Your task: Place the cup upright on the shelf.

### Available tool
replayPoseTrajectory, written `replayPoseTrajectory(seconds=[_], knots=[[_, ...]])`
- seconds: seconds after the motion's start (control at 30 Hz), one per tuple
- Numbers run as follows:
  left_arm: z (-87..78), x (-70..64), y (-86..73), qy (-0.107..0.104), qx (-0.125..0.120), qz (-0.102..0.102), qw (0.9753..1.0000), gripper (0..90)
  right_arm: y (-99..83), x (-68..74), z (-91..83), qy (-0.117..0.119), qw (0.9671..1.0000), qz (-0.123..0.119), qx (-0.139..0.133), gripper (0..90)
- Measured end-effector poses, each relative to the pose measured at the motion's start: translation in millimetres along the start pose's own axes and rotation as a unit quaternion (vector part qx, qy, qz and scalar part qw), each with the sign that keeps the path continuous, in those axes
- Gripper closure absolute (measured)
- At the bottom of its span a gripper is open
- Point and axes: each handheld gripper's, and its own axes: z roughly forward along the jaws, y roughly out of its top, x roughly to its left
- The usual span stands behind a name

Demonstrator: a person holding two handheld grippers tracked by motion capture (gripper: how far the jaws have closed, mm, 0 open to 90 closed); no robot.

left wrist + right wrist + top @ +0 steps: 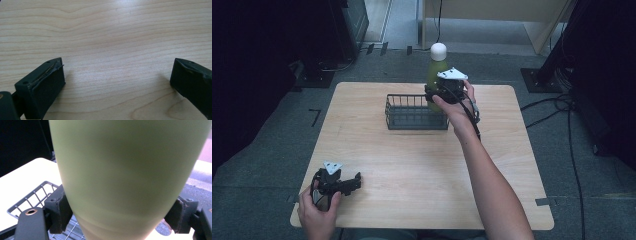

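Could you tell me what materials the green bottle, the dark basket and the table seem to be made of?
The green bottle looks like matte coated metal or plastic: smooth, even colour, no glare; I cannot tell which. Its white cap looks like smooth plastic. The basket seems to be dark coated metal wire, judging by its thin grid bars. The table top looks like light wood or wood-look laminate, with visible grain lines.

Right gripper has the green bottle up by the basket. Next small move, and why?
Probably lower the bottle straight down into the wire basket. The right gripper has its jaws closed on the bottle's green body, holding it upright with its white cap on top, over the basket's right end. The basket looks empty. The left gripper rests open on the table, well clear.
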Motion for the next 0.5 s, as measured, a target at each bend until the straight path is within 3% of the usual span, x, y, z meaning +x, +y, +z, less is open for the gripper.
replayPoseTrajectory(seconds=[0.23,0.5], knots=[[0.1,0.0,0.0,0.000,0.000,0.000,1.0000,0.0,-12.1,0.8,12.6,0.009,0.9999,0.009,0.011,20.7],[0.0,0.0,0.0,0.000,0.000,0.000,1.0000,0.0,-26.6,0.6,22.6,0.001,0.9996,0.008,0.027,20.7]])
